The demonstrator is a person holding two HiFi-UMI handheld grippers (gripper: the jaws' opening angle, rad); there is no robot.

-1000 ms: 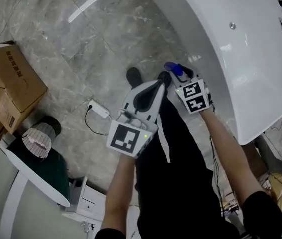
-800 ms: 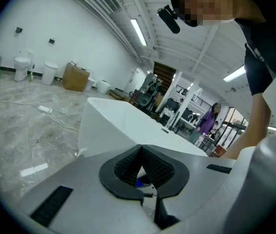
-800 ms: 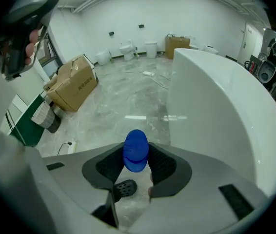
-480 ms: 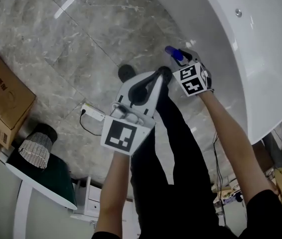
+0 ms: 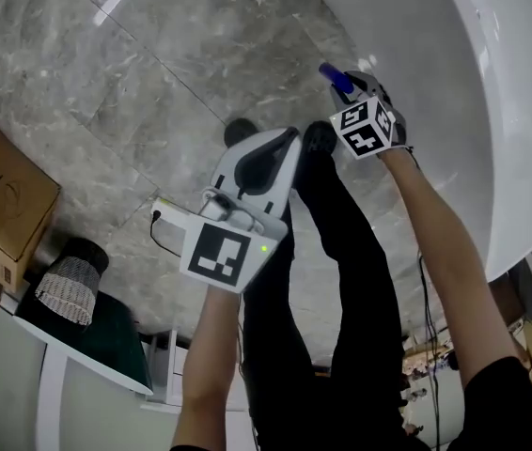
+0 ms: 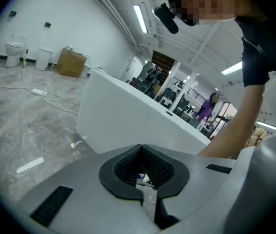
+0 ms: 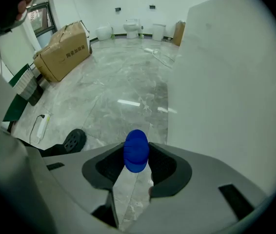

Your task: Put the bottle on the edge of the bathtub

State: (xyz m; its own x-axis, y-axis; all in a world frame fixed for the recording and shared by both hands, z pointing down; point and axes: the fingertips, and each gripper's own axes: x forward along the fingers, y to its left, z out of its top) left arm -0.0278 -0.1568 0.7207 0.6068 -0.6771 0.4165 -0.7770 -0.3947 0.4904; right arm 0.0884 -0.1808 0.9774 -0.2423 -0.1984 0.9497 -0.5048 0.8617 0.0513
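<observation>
Right gripper view: your right claw (image 7: 137,164) pinches the bottle (image 7: 136,152) beside the bathtub (image 7: 226,82); left claw (image 6: 142,165) pressed together.

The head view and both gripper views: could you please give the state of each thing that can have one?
bottle: held off the floor, blue cap on, not yet on the tub edge.
right gripper: fingers shut on the bottle's neck.
left gripper: fingers shut, holding nothing.
bathtub: standing on the floor, bottle not on it.
</observation>
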